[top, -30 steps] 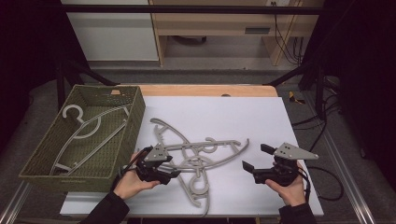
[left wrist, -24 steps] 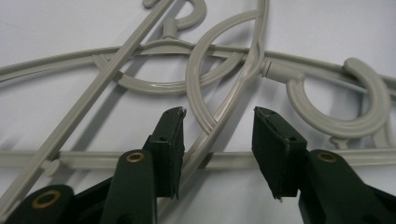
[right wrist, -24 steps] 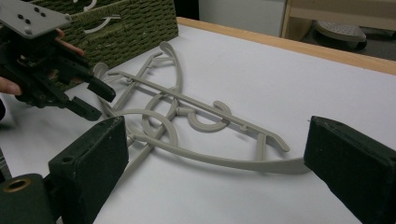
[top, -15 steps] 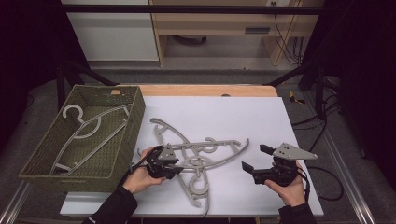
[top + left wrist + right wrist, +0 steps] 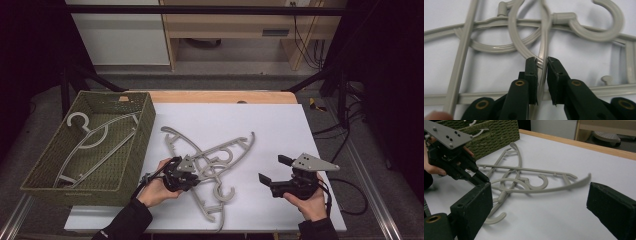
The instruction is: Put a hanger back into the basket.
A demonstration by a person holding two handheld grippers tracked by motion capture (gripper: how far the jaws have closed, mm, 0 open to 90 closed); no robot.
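A tangle of grey plastic hangers lies on the white table top. My left gripper reaches into the pile's left side. In the left gripper view its jaws have just been closing. They stand a sliver apart with one thin hanger bar running between the pads, which are not plainly pressing on it. My right gripper rests to the right of the pile, open wide with nothing between its jaws. It faces the hangers and the left gripper.
A green woven basket stands at the table's left with grey hangers inside; it appears behind the pile in the right gripper view. A wooden strip edges the table's far side. Cables trail at the right.
My left hand has slid right into the hanger pile and its jaws have narrowed around a hanger bar. The right hand and gripper have stayed put.
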